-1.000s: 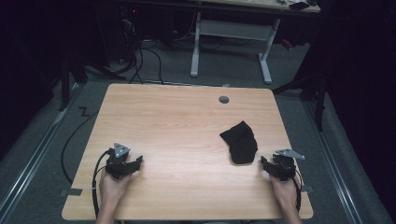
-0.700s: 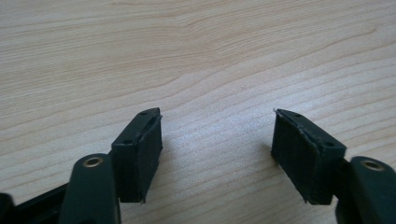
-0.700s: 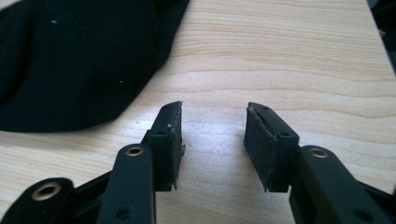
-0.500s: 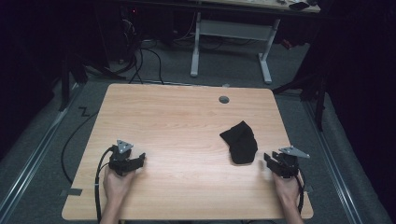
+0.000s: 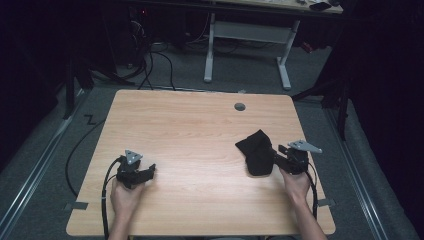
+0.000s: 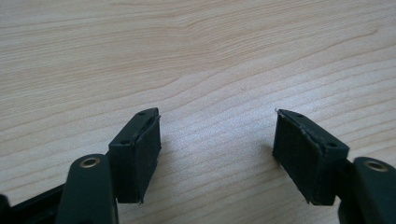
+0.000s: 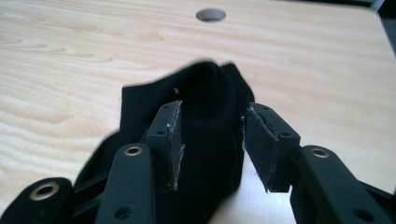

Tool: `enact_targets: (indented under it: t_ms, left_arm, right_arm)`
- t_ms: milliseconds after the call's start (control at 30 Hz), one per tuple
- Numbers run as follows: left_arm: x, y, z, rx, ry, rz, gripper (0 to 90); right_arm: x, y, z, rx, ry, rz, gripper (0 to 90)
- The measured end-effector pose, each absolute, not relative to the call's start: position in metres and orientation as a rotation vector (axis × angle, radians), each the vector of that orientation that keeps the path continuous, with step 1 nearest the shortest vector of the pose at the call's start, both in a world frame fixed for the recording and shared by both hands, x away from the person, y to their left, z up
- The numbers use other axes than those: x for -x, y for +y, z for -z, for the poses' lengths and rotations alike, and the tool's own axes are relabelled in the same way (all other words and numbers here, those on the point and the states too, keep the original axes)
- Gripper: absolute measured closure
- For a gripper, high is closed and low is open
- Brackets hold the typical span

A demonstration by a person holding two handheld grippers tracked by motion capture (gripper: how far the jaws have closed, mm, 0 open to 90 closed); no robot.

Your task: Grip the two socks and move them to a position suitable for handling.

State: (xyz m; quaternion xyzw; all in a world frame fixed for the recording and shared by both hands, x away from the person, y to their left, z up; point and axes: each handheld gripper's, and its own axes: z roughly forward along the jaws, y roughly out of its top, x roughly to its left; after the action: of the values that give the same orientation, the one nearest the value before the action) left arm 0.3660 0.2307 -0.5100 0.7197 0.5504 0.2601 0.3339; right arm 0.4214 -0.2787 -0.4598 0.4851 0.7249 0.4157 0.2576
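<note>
We saw black cloth [image 5: 257,154] on bench [image 5: 190,130], right of bench centre, long axis running away from us. Right gripper [image 5: 278,154] at its right edge, jaws part-open astride cloth, just been shifting, pads not pressing. Left gripper [image 5: 150,170] far left of cloth, jaws wide, empty.

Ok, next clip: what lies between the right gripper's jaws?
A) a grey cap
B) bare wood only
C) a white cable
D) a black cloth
D: in the right gripper view the black cloth lies between the jaws of the right gripper, which stand apart around it.
</note>
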Motion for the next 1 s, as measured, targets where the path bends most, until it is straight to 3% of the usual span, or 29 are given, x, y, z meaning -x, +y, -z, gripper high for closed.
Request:
enact_targets:
  t_ms: [500, 633, 667, 767, 1000]
  left_arm:
    - [-0.366, 0.231, 0.51, -1.877, 1.439, -0.679, 32.1]
    - [-0.366, 0.231, 0.51, -1.877, 1.439, -0.679, 32.0]
    - [-0.366, 0.231, 0.51, -1.877, 1.439, -0.679, 32.1]
    - [-0.366, 0.231, 0.51, -1.877, 1.439, -0.679, 32.1]
    - [-0.366, 0.231, 0.51, -1.877, 1.439, -0.679, 32.1]
  right_arm:
    - [-0.474, -0.249, 0.47, -1.356, 2.059, -0.997, 53.8]
    - [-0.48, -0.246, 0.471, -1.353, 2.079, -0.989, 63.5]
    - [-0.482, -0.246, 0.472, -1.345, 2.094, -0.991, 73.3]
    - [-0.485, -0.249, 0.474, -1.366, 2.11, -1.012, 84.1]
    - [-0.484, -0.248, 0.471, -1.33, 2.122, -1.052, 88.4]
